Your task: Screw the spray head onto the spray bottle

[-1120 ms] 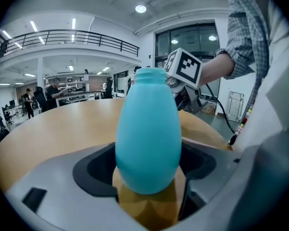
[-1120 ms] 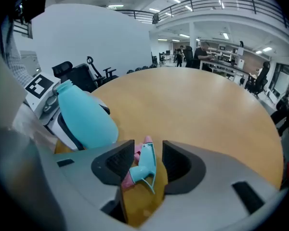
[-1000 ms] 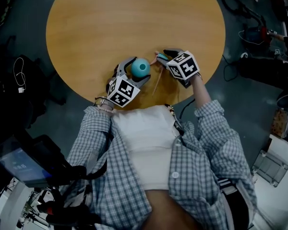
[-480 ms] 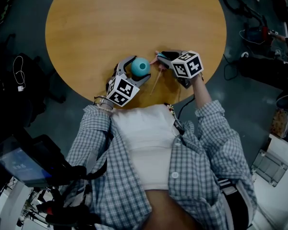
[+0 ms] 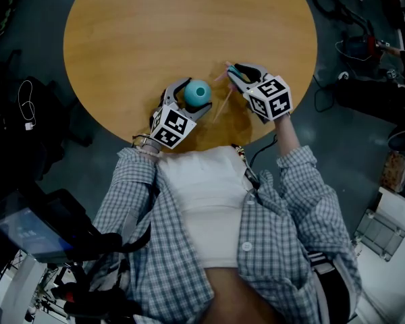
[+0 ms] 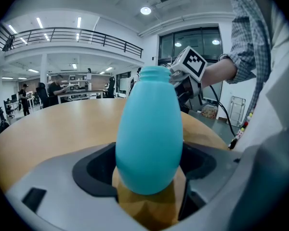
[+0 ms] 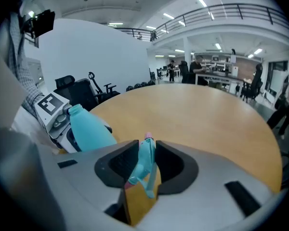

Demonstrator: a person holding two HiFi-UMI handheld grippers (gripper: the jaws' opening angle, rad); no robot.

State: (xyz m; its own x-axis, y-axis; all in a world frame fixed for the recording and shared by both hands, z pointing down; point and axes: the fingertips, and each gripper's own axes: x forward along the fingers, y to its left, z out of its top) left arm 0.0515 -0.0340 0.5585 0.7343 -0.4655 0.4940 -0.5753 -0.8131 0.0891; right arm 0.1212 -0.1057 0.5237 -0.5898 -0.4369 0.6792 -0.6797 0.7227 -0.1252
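One bottle [image 5: 198, 94], round table [image 5: 189, 32], floor cables [image 5: 332, 9]

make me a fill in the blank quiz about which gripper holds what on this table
1. The teal spray bottle stands clamped in the ____.
2. The spray head is gripped by the ____.
3. The spray head's nozzle tip is coloured ____.
4. The round table under the bottle is made of ____.
Missing: left gripper; right gripper (its jaws have just been closing on the head); pink; wood.
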